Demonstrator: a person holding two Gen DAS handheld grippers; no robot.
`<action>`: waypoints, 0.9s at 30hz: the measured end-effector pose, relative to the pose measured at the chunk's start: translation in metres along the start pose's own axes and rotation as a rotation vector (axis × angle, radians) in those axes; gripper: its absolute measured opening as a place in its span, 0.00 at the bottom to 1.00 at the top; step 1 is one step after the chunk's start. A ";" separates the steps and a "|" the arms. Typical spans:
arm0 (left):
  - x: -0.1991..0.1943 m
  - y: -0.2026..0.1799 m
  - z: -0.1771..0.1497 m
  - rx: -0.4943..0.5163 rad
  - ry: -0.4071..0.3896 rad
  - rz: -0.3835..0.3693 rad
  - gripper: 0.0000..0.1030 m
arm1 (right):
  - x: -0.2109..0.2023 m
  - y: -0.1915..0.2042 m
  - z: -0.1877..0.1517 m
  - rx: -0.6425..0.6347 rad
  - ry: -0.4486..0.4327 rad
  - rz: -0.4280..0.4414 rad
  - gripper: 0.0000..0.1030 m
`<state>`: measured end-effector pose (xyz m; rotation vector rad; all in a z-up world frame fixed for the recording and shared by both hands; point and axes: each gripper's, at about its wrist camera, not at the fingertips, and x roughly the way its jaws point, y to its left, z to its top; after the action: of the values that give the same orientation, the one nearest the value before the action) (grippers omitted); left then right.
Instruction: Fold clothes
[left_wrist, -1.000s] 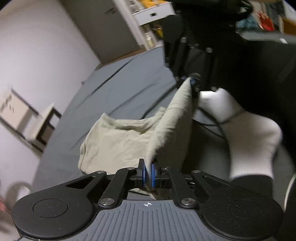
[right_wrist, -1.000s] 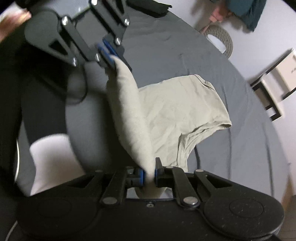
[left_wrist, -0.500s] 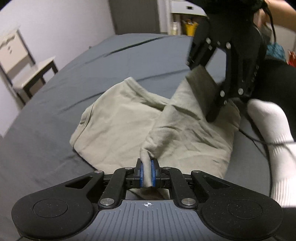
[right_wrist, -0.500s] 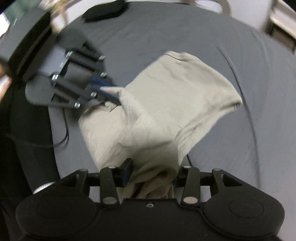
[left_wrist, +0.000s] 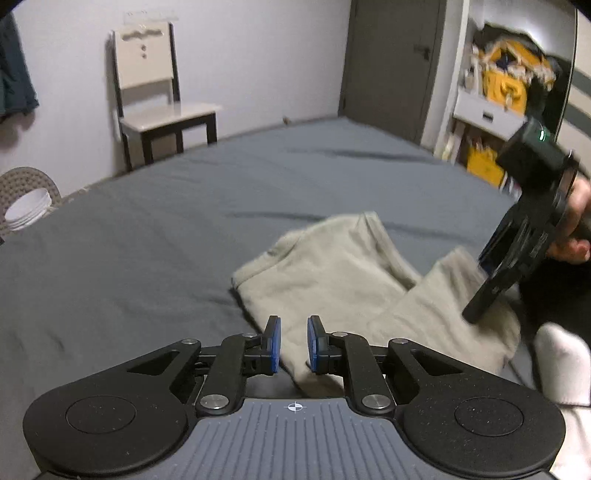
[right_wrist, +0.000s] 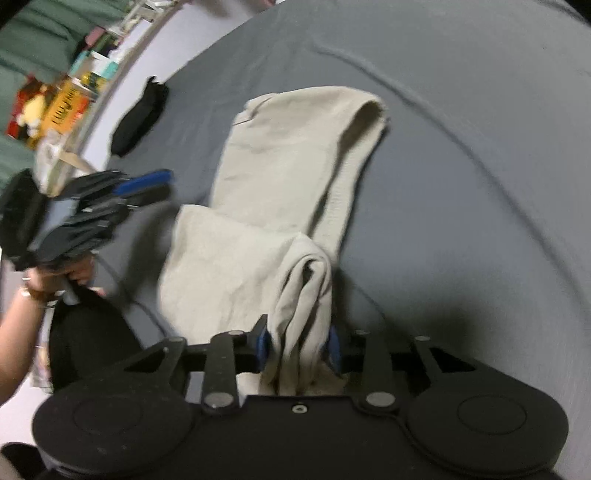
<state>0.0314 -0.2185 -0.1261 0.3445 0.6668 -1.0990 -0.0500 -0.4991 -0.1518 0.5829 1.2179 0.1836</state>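
A beige garment (left_wrist: 332, 266) lies in loose folds on the grey bed (left_wrist: 147, 240). My left gripper (left_wrist: 294, 345) is open just over the garment's near edge, with nothing between its blue pads. In the left wrist view my right gripper (left_wrist: 476, 310) hangs over the garment's right side, held by a hand. In the right wrist view the garment (right_wrist: 288, 155) stretches away, and a bunched fold of it lies between the spread fingers of my right gripper (right_wrist: 298, 349), which is open. The left gripper (right_wrist: 162, 184) shows blurred at the left, off the cloth.
A chair (left_wrist: 159, 107) and a woven basket (left_wrist: 26, 199) stand by the far wall. Shelves with yellow things (left_wrist: 506, 85) are at the right. A black garment (right_wrist: 140, 118) lies on the bed (right_wrist: 461, 184). A white-socked foot (left_wrist: 561, 365) rests at the garment's right.
Both grippers held a raised fold of the garment a second ago. The right one opened first, then the left; the fold now lies on the bed and the left gripper has drawn back.
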 end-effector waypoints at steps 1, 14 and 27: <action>-0.003 -0.005 -0.001 0.010 -0.011 -0.008 0.13 | -0.001 0.003 -0.001 -0.009 -0.004 -0.020 0.39; 0.034 -0.051 -0.019 0.178 0.140 -0.067 0.13 | 0.005 0.054 -0.002 -0.193 -0.172 -0.135 0.39; -0.001 -0.027 -0.026 0.135 0.094 -0.017 0.13 | -0.030 0.044 -0.022 -0.168 -0.233 -0.217 0.39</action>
<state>-0.0015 -0.2143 -0.1436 0.5093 0.6813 -1.1518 -0.0736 -0.4682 -0.1097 0.3126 1.0193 0.0325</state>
